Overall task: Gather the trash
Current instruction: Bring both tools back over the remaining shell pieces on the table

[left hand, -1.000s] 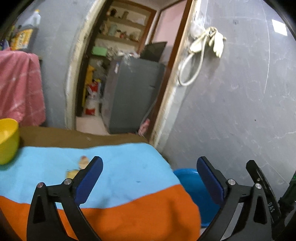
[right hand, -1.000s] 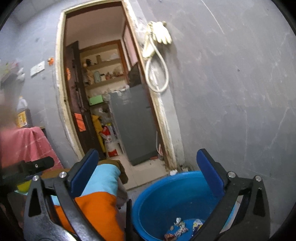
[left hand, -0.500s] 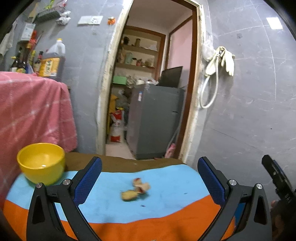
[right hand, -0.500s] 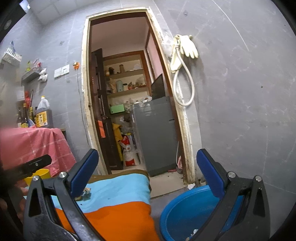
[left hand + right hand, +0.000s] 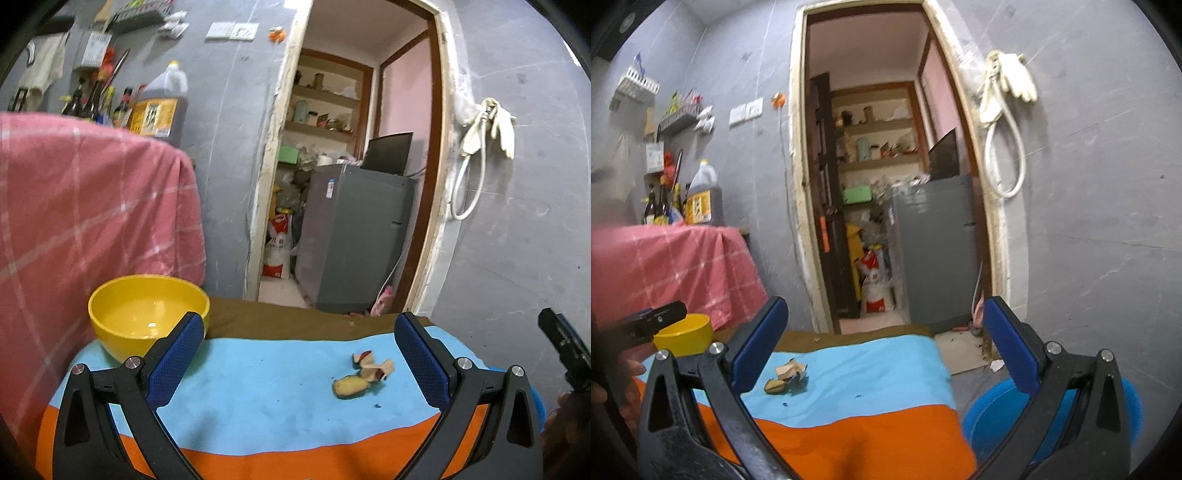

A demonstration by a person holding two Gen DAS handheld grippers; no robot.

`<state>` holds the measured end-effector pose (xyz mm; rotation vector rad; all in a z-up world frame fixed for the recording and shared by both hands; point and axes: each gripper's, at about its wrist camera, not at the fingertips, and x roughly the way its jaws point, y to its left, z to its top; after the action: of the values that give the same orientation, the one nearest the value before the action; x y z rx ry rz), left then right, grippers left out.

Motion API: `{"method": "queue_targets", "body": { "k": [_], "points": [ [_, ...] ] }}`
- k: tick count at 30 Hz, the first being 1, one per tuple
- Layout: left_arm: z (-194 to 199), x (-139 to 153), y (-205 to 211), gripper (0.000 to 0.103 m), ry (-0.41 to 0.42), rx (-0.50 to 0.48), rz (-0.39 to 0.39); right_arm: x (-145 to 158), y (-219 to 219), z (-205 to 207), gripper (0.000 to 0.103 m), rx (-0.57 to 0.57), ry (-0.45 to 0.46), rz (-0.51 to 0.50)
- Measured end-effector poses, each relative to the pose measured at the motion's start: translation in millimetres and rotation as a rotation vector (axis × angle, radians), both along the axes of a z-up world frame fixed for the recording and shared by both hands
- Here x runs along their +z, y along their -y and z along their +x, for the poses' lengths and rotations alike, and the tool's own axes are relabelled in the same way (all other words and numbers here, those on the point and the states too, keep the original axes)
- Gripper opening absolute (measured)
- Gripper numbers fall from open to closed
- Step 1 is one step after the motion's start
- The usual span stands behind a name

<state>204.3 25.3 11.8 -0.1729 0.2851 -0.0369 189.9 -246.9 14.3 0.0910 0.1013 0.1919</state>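
Item: scraps [image 5: 364, 374], a small cluster of peel and wrapper bits on the blue band of the striped cloth [image 5: 258, 387] over the worktop, well apart from the yellow bowl [image 5: 147, 314]. Step, as I judge it: bring my left gripper [image 5: 299, 363] down so its fingers straddle the whole cluster, pinch low, no cloth. Left fingers spread wide, empty, level above the cloth. My right gripper [image 5: 886, 347] likewise wide, empty, raised; blue tub [image 5: 990, 417] below it on the floor

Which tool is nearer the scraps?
Left, I'd judge. The left tool faces the scraps, just right of centre; the right tool sits further right by the tub.
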Motion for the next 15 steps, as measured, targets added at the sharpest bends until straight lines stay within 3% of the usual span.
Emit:
{"method": "queue_targets", "body": {
  "k": [9,15],
  "points": [
    [25,-12,-16,0.101,-0.119,0.025,-0.03,-13,-30,46,0.103,0.129,-0.175,-0.005],
    [48,-25,-23,0.101,-0.254,0.063,-0.035,-26,-54,96,0.103,0.25,-0.41,-0.01]
  ]
}}
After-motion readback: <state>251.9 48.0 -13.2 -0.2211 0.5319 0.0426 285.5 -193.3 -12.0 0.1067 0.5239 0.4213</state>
